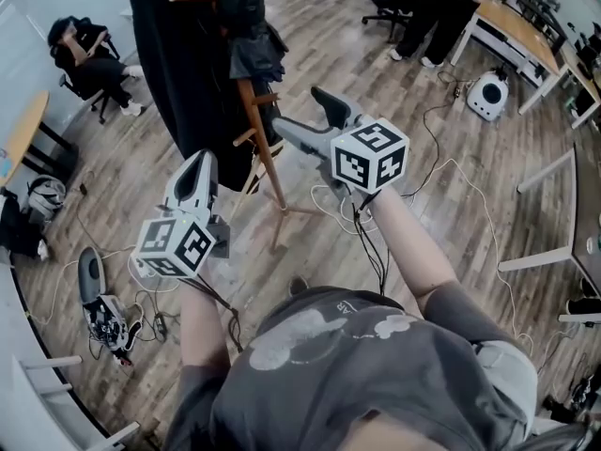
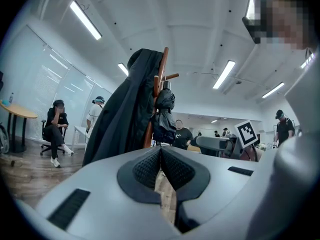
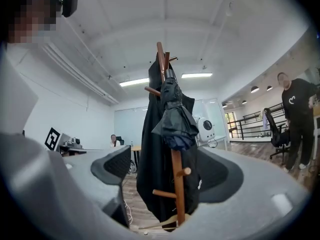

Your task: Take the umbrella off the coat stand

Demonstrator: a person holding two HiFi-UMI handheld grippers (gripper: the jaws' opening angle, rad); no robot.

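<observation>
Our right claw (image 3: 167, 166) stands wide open with nothing in its grip. Straight ahead of it, well apart, the wooden coat stand (image 3: 176, 184) carries the folded dark umbrella (image 3: 175, 119) high up, with a black coat (image 3: 147, 174) hung behind. Our left claw (image 2: 161, 151) is closed tight on nothing, and it too faces the stand. Below both claws runs a wood-plank floor (image 1: 488, 139). Desks (image 1: 507, 17) stand far beyond the right claw.
</observation>
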